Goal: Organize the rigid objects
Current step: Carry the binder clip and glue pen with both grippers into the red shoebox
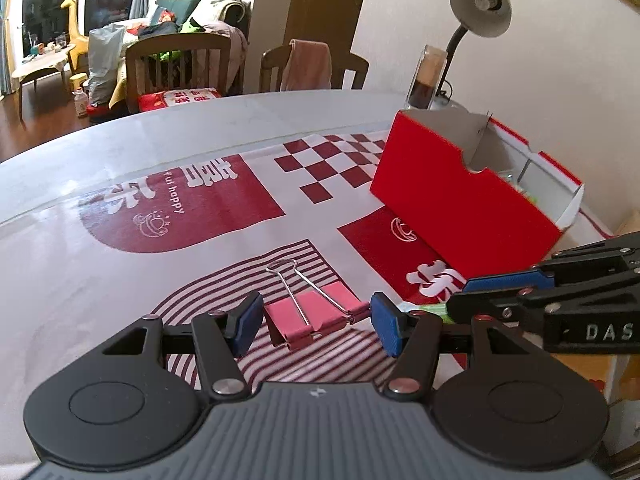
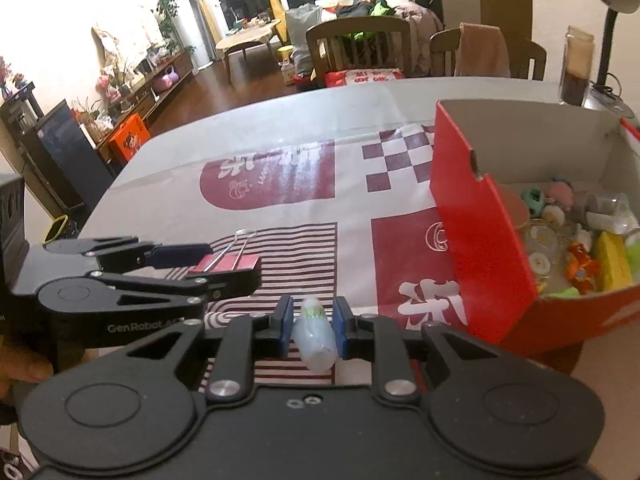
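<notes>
A pink binder clip (image 1: 316, 316) with silver wire handles lies on the red-and-white tablecloth. My left gripper (image 1: 316, 322) is open with one blue pad on each side of the clip, a small gap on both sides. In the right wrist view the clip (image 2: 228, 262) sits between the left gripper's fingers (image 2: 176, 256). My right gripper (image 2: 310, 322) is shut on a small clear plastic bottle (image 2: 314, 334) with a green label, low over the cloth. A red cardboard box (image 2: 480, 240) stands to the right, open at the top, with several small toys inside.
The box (image 1: 460, 196) stands right of the clip in the left wrist view. A desk lamp (image 1: 480, 8) and a tall jar (image 1: 426, 80) stand behind it. Two wooden chairs (image 1: 180, 68) stand at the table's far edge.
</notes>
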Tool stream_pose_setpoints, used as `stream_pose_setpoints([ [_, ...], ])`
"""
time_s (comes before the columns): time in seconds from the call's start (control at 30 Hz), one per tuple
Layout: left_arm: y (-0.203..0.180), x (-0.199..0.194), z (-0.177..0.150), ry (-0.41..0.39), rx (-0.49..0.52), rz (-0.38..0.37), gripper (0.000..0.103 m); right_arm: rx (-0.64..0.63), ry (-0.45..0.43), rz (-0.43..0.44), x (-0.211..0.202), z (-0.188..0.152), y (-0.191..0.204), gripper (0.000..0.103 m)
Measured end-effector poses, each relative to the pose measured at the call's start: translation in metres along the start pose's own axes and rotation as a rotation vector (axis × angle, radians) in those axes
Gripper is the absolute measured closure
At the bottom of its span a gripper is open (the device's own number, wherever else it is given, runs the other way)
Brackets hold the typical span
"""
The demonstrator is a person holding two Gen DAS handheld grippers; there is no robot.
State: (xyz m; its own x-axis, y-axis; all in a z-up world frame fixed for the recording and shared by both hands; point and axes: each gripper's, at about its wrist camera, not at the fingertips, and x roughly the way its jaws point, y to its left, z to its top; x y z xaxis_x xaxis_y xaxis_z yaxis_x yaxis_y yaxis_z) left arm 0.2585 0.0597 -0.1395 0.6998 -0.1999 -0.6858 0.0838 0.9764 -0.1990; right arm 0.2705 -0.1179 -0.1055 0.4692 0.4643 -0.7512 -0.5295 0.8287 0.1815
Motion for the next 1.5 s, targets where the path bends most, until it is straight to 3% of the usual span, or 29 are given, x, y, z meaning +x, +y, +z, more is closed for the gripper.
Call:
stream_pose_setpoints([
  [0.6, -0.009, -0.063, -0.005, -0.044, -0.075, -0.019, 0.044, 0.045, -0.121, -0.062, -0.065, 0.003, 0.003, 0.086],
  [0.93, -0.037, -0.084, 0.031, -0.072, -0.033, -0.054, 0.044, 0.06, -0.232, -0.115, -0.104, 0.041, -0.026, 0.086],
  [1.13, -0.064, -0.073, 0.062, -0.082, 0.019, -0.083, 0.044, 0.074, -0.24, -0.154, -0.112, 0.063, -0.063, 0.086],
  [1.5, -0.134, -0.018, 0.111, -0.05, 0.099, -0.119, 0.044, 0.113, -0.237, -0.162, -0.105, 0.088, -0.143, 0.087],
])
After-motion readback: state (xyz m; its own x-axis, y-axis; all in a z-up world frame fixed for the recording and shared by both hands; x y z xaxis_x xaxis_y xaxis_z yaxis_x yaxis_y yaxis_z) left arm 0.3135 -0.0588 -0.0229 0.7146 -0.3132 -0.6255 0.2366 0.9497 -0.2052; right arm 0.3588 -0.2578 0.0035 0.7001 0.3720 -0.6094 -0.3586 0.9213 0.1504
